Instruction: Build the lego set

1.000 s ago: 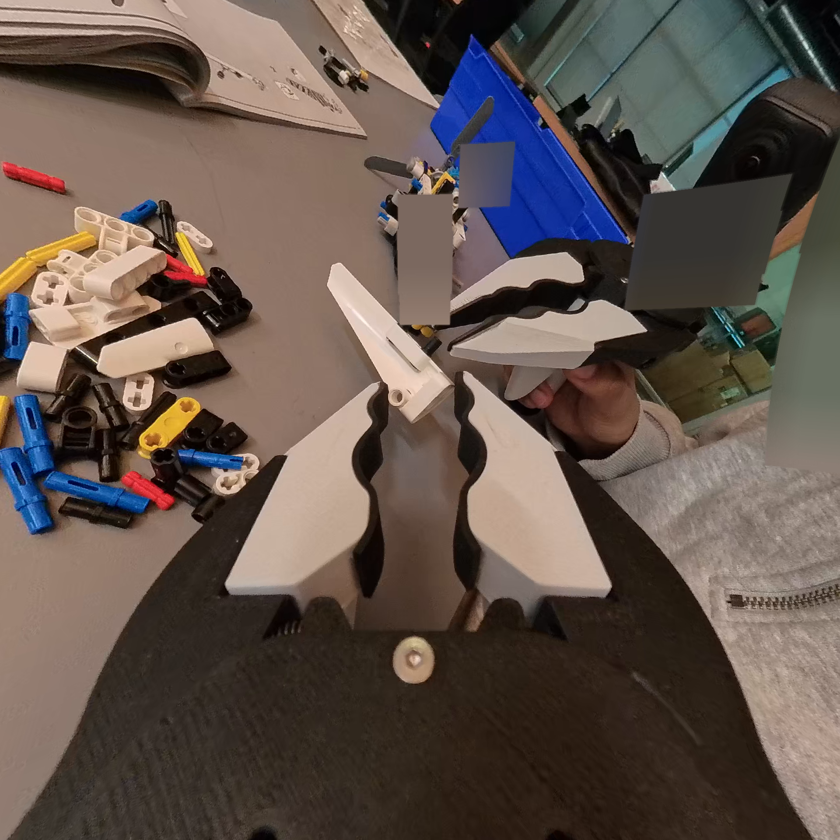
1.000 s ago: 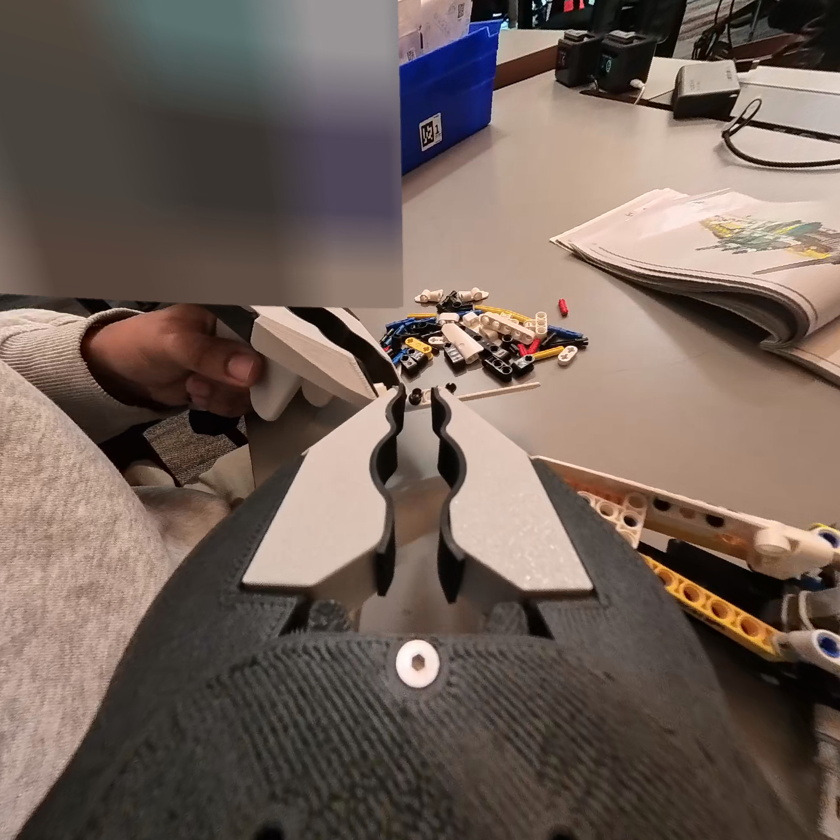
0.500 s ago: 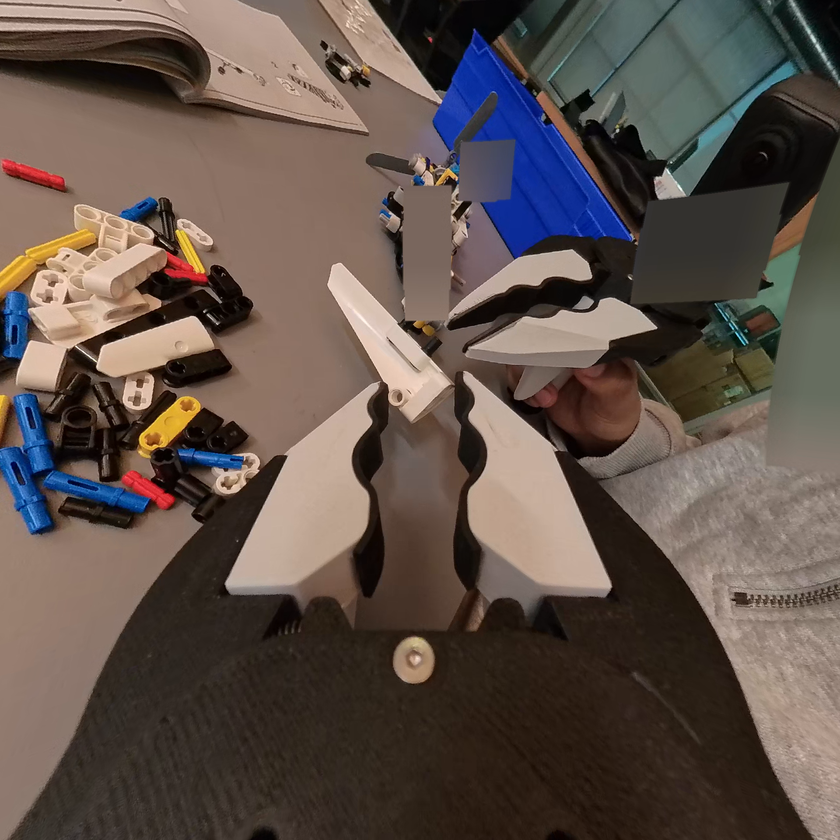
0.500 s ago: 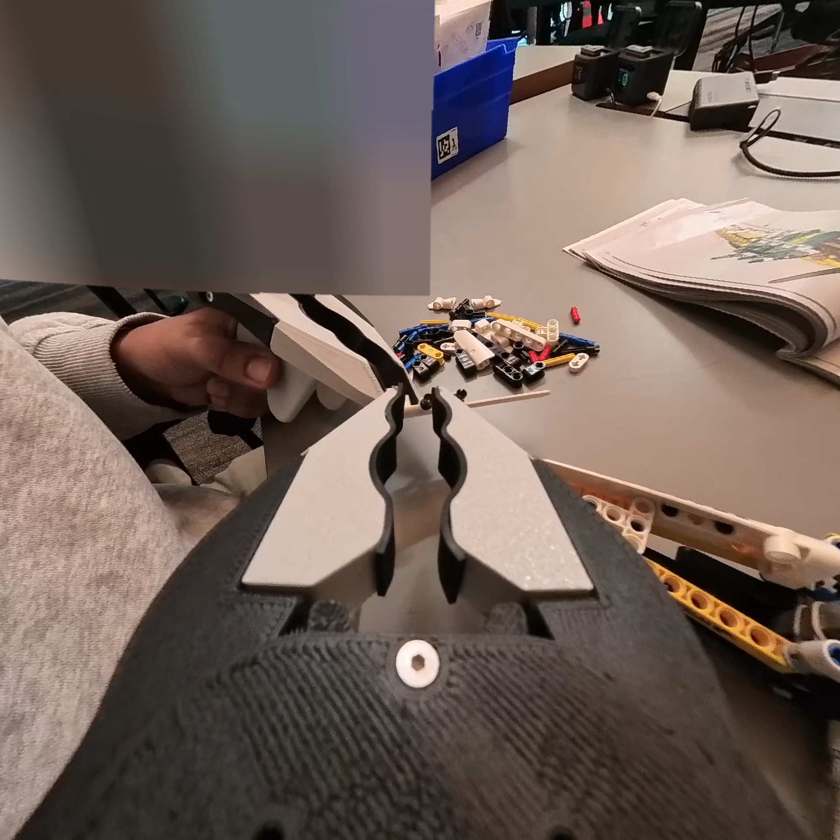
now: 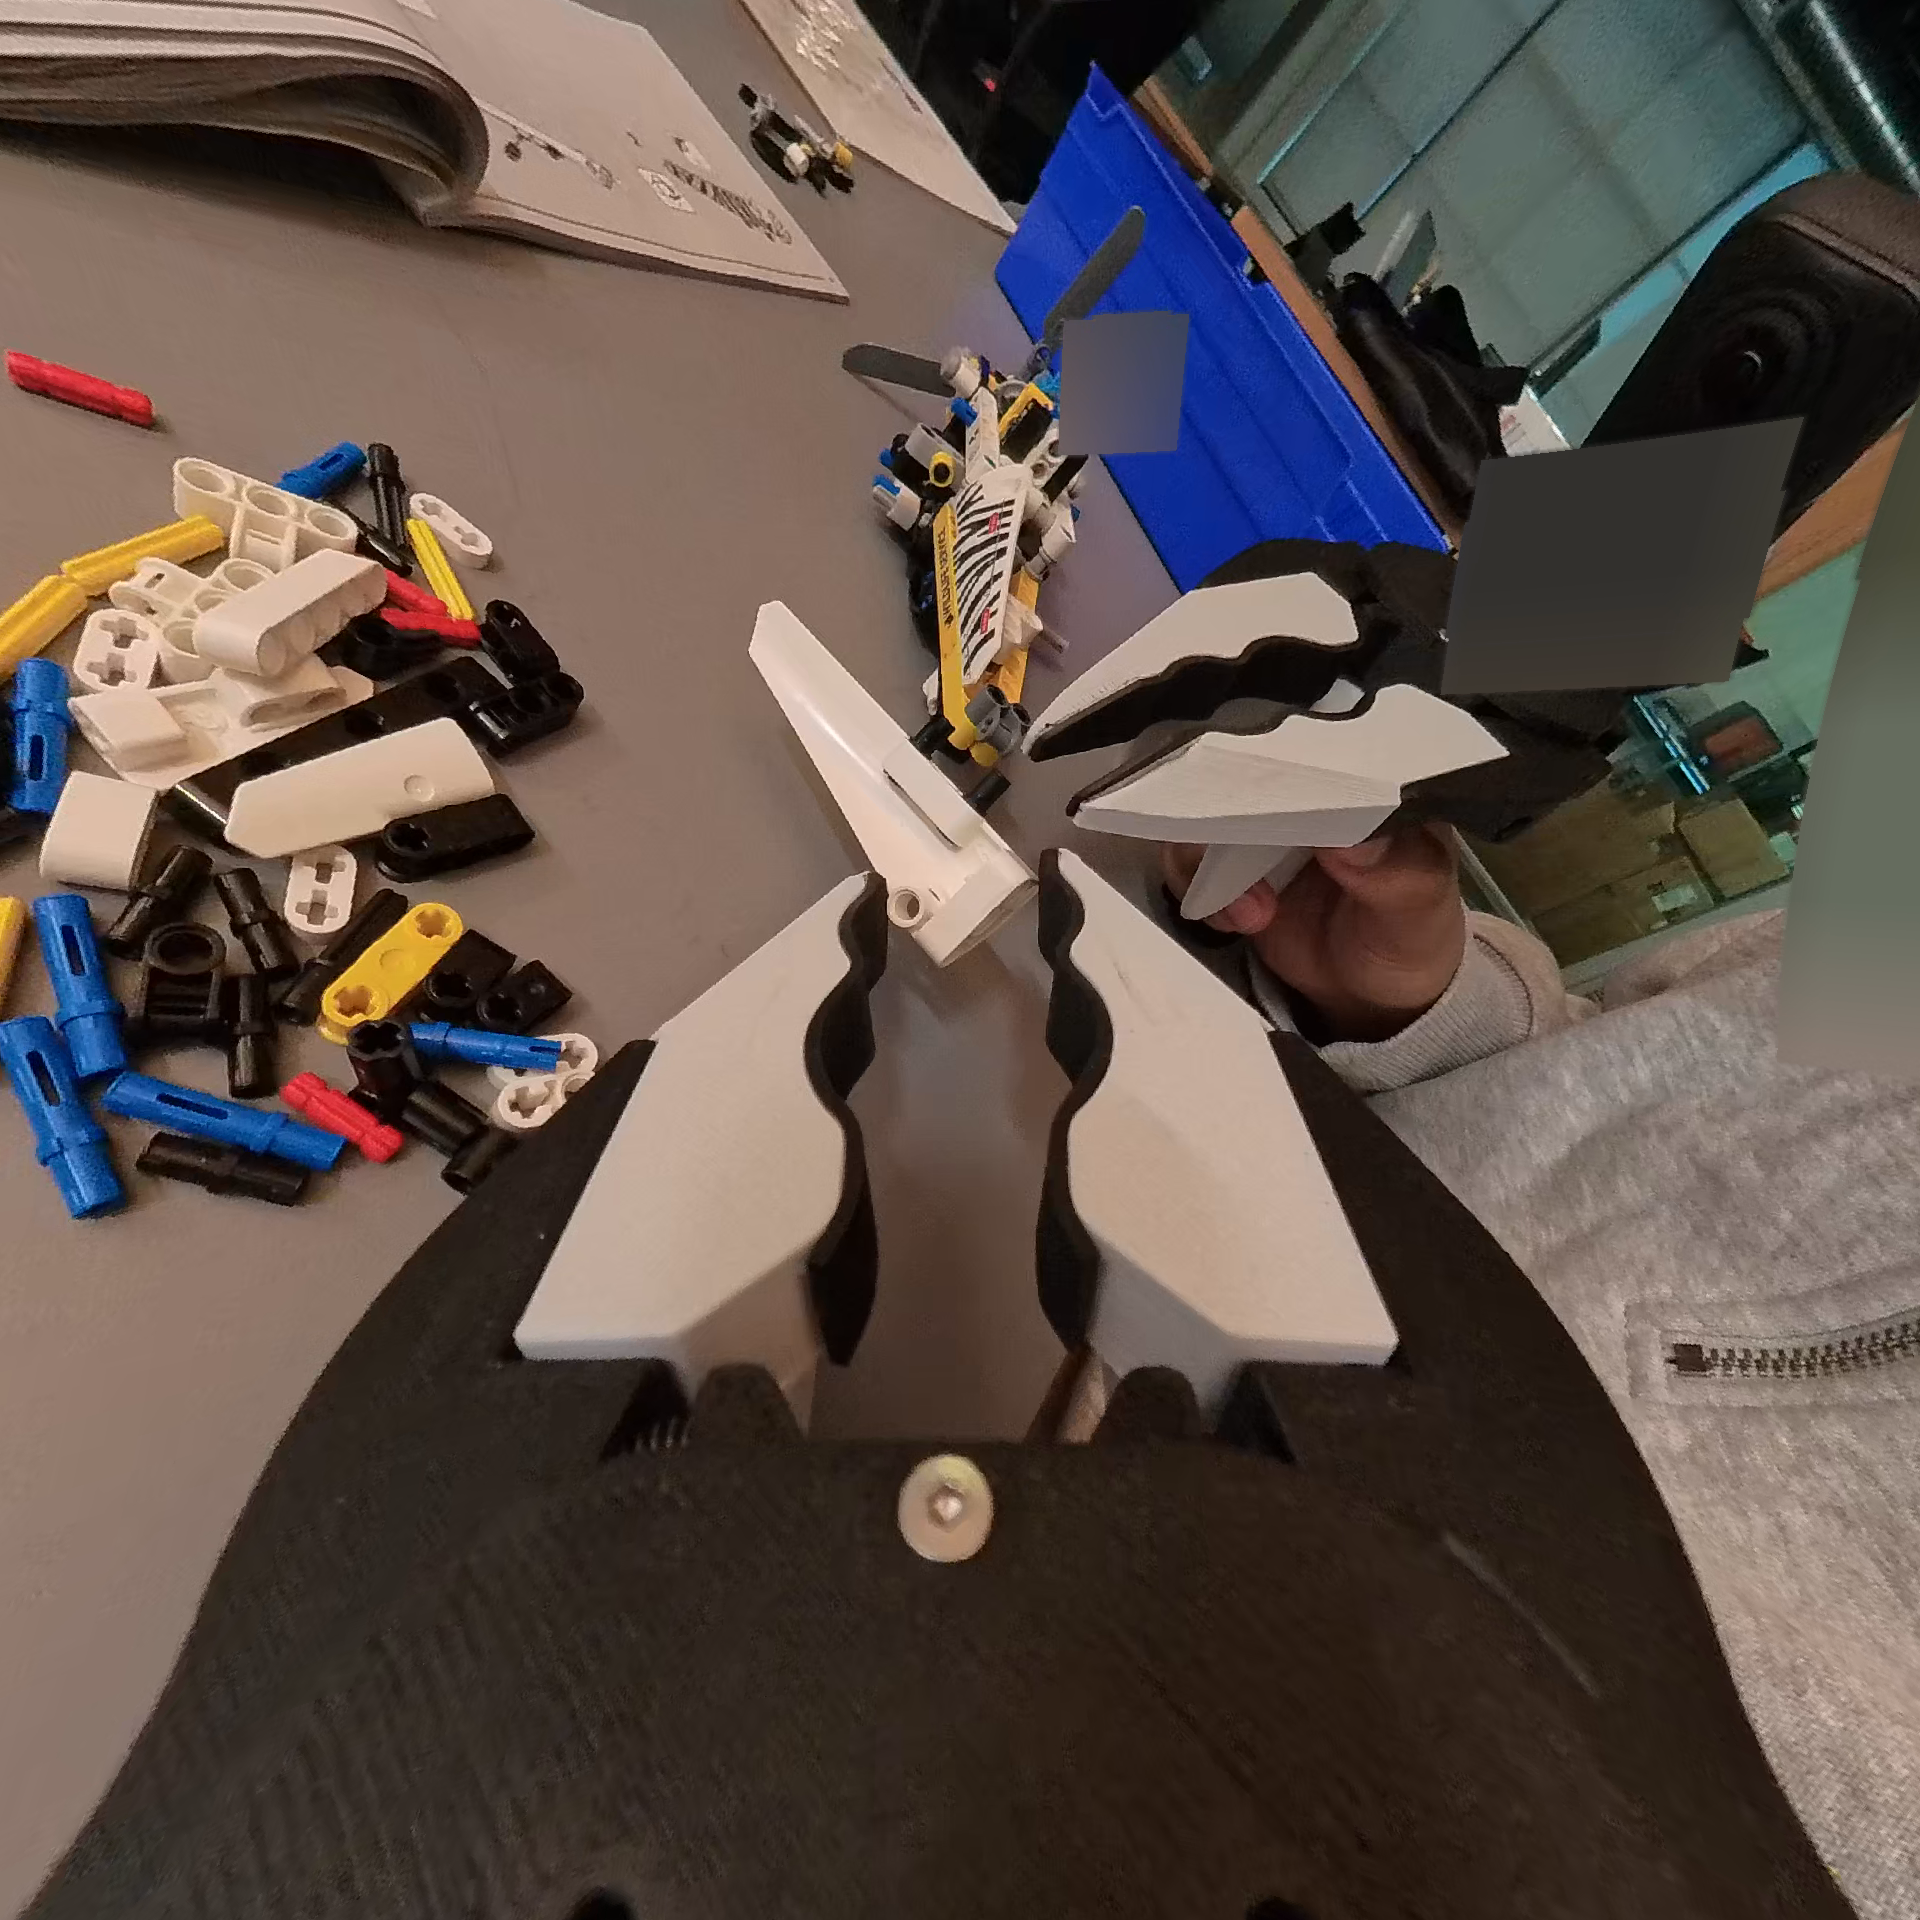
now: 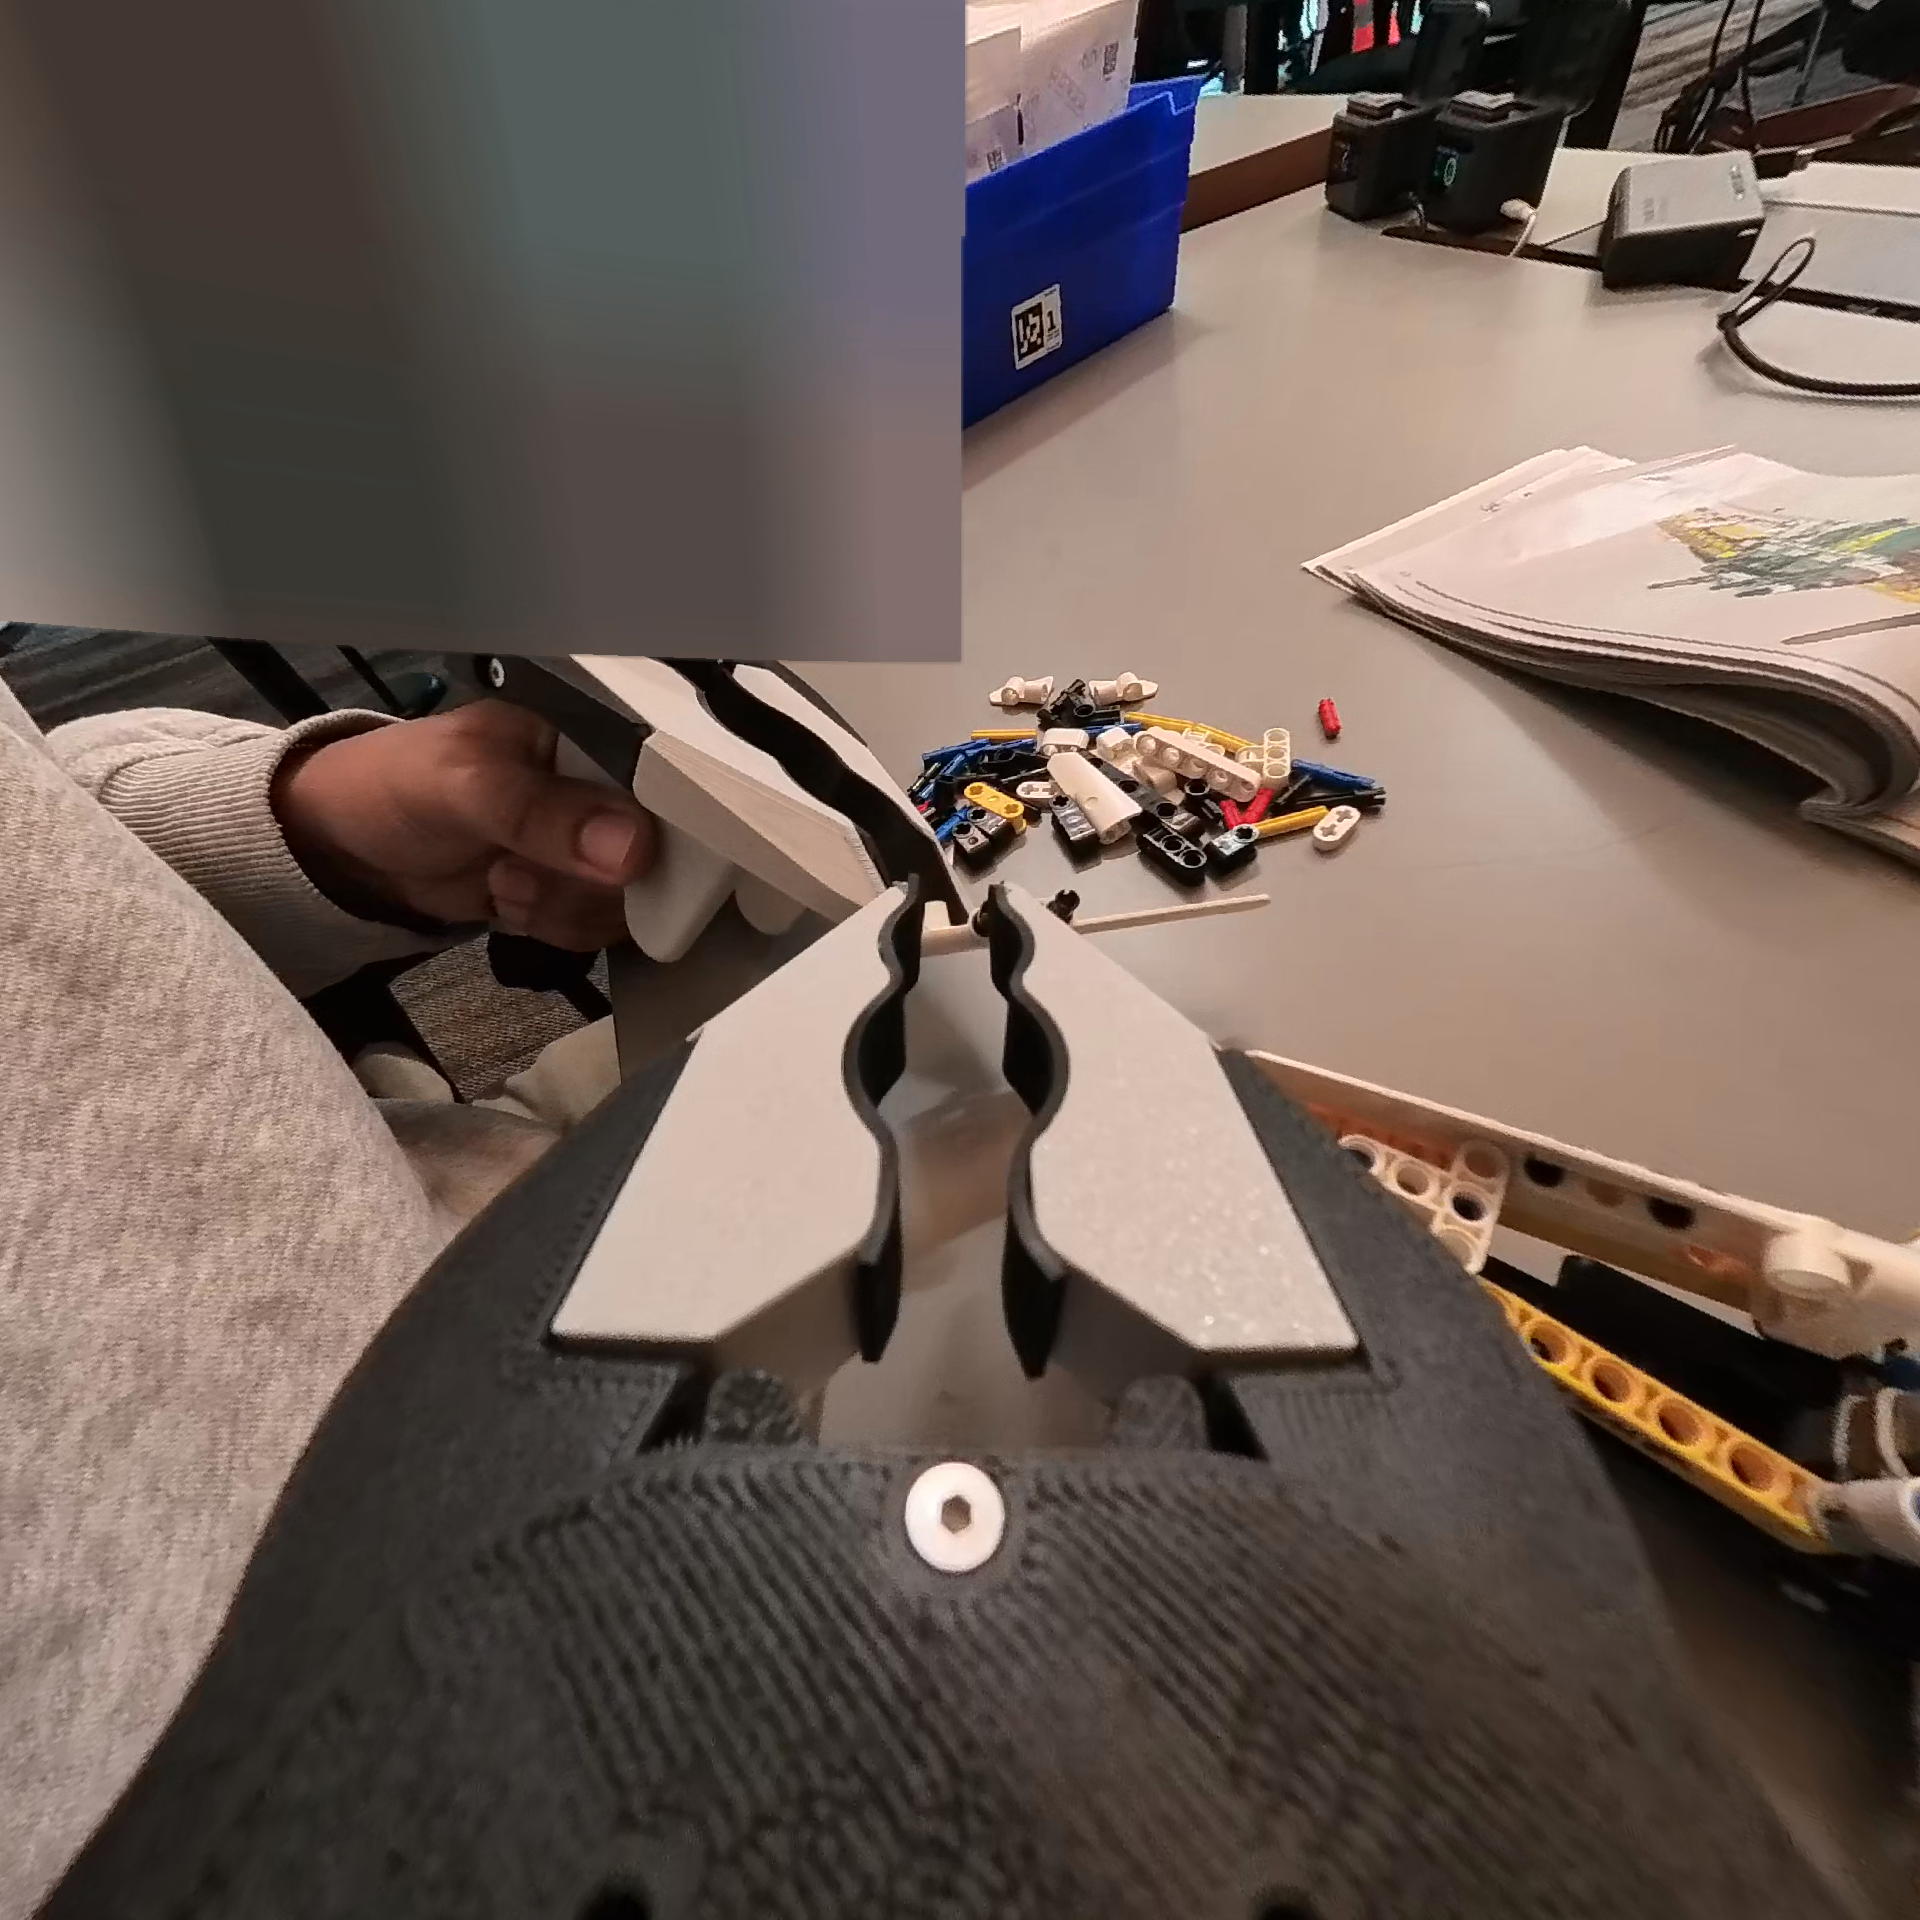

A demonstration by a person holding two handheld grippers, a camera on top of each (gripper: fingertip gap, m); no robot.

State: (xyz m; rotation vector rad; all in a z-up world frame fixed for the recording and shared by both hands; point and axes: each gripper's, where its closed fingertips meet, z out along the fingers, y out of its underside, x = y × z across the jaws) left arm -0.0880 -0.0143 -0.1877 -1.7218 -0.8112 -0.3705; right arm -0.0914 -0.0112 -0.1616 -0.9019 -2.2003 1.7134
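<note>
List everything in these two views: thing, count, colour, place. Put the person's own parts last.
White panel piece: one, white, gripped at its base by the left gripper.
Loose pieces: many, mixed colours, piled on the table.
Partly built model: one, yellow, white and black, beside the bin.
Instruction booklet: one, open, far side.
Blue bin: one, table edge.
Table: one, grey.
Left gripper: shut on the panel.
Right gripper: narrowly open, empty.
Hands: two, holding the grippers.

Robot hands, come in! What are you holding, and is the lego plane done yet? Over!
Left gripper shut on white tapered panel. Right gripper slightly parted, empty. Half-built plane on table, loose pieces unused. Nothing blocking.
</note>
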